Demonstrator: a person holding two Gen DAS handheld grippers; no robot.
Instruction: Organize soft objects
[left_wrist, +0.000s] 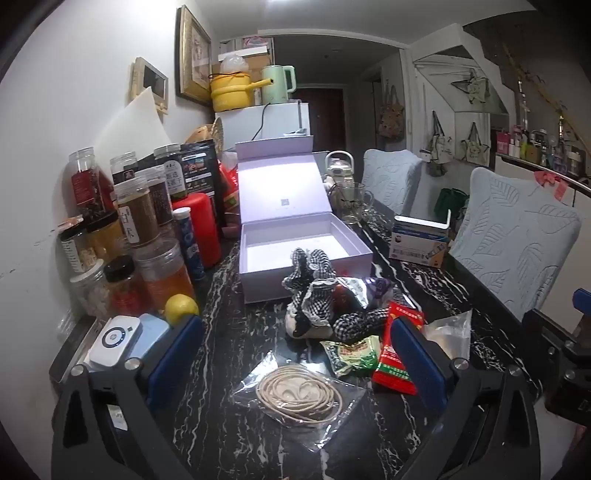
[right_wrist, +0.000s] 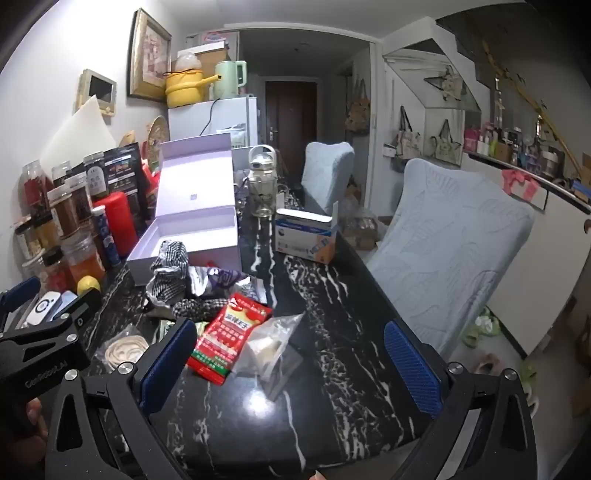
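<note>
Both grippers, left gripper (left_wrist: 295, 354) and right gripper (right_wrist: 291, 362), spread wide, holding nothing. Checkered cloth (left_wrist: 314, 291) just before box (left_wrist: 255, 284): light, floppy; pinch a bunched fold.

Fabric pile (left_wrist: 314, 295) lies before the open box (left_wrist: 303, 243), jars (left_wrist: 136, 218) left.
</note>
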